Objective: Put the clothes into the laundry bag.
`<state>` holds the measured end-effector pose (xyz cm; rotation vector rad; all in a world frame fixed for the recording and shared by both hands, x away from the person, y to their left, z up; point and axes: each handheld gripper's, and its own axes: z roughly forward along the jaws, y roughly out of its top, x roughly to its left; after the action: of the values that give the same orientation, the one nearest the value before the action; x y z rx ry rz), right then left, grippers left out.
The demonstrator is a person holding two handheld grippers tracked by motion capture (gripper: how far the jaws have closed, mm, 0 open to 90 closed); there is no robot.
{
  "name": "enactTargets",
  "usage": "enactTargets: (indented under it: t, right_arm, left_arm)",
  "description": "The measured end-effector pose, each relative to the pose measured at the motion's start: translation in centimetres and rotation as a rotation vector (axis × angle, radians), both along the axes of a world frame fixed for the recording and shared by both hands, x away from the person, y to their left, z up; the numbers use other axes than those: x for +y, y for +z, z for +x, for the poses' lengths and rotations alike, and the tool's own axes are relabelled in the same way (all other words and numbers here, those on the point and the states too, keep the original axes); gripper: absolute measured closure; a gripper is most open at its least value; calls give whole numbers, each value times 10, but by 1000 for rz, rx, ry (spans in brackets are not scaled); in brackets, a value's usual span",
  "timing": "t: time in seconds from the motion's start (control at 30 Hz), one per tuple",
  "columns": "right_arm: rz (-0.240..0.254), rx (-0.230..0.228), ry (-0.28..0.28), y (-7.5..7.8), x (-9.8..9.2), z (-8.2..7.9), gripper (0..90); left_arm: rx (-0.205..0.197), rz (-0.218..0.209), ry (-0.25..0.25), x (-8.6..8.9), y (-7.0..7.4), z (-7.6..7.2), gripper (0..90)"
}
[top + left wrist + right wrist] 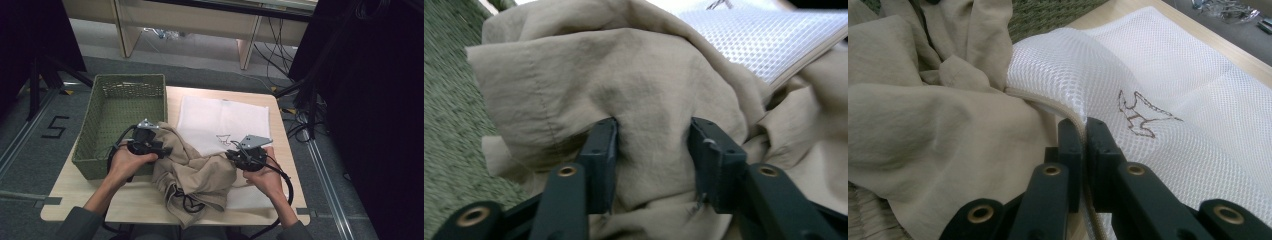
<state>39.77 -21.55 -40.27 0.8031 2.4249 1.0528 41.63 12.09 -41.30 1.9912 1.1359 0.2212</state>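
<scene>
A crumpled beige garment lies on the table's front half, with one end against the green woven basket. Part of it lies over the near edge of a white mesh bag with a small dark emblem. My left gripper is at the garment's left end. In the left gripper view, its jaws pinch a thick bunch of the beige cloth. My right gripper is shut on the corded rim of the mesh bag and lifts that edge beside the garment.
The basket stands at the table's left side, and nothing shows inside it. The wooden table has bare strips at the front left and along the right edge. Dark stands and cables surround it on the floor.
</scene>
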Motion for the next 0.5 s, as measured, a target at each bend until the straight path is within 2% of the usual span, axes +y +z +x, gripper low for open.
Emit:
enactTargets:
  t: [0.13,0.2,0.4,0.43,0.47,0.5]
  right_arm:
    - [1,-5,3,0,0,0,873]
    - [-1,-6,2,0,0,0,873]
    - [-3,-1,1,0,0,0,874]
    - [-4,-5,3,0,0,-1,873]
    - [-1,-2,1,0,0,-1,873]
    - [1,-2,2,0,0,0,873]
  left_arm:
    - [-25,25,13,-3,1,-4,581]
    - [-29,23,16,-3,2,-5,595]
    - [-40,49,-1,-5,9,-8,664]
    - [-48,30,-2,-3,11,-8,691]
    - [-66,22,-2,-3,13,-9,786]
    - [-75,30,-6,-2,15,-10,835]
